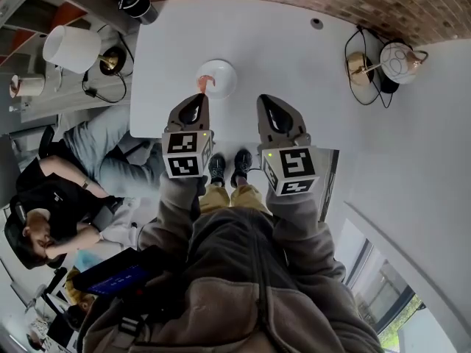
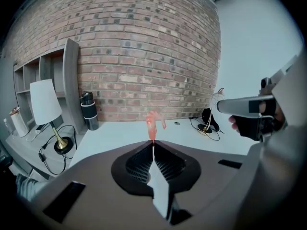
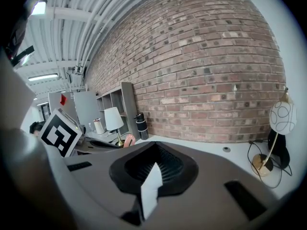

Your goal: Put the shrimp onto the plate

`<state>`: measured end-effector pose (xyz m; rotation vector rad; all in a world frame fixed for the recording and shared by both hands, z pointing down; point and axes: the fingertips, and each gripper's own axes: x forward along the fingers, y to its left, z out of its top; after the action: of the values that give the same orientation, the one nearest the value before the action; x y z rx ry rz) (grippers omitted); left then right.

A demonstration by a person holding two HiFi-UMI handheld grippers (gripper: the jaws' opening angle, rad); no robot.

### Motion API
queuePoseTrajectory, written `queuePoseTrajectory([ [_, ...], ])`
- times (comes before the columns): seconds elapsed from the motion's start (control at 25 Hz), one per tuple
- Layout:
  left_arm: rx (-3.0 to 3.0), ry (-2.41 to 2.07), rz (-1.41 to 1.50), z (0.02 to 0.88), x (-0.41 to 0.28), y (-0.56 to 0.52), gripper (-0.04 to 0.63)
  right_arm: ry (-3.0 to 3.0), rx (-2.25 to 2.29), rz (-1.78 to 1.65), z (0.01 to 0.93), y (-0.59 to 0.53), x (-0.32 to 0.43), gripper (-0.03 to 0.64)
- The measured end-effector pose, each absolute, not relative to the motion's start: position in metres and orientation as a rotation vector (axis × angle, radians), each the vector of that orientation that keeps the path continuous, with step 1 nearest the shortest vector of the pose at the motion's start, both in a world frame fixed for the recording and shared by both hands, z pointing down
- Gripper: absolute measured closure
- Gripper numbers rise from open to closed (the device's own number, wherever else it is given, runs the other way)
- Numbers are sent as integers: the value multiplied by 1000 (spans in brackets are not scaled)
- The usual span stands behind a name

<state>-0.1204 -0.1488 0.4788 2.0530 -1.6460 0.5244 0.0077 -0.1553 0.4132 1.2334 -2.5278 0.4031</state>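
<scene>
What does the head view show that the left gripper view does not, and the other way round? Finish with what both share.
Only the head view shows the white plate, just beyond the left gripper, and a seated person beside the table. Only the left gripper view shows, close up, the jaws shut on the lower end of the shrimp. Both show the shrimp, the white lamp, the dark bottle and the right gripper.

Head cam looks steeply down over tabletop [image 1: 294, 57] near edge; left gripper [image 1: 201, 95] & right gripper [image 1: 263, 98] cams sit low, facing brick wall [image 2: 144, 56]; all share tabletop.
</scene>
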Motion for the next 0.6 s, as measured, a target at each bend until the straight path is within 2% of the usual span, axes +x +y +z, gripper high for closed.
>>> queuePoseTrajectory([
  [0.6, 1965, -1561, 644, 553, -122, -158, 581, -2448, 1185, 482, 468, -167, 5, 615],
])
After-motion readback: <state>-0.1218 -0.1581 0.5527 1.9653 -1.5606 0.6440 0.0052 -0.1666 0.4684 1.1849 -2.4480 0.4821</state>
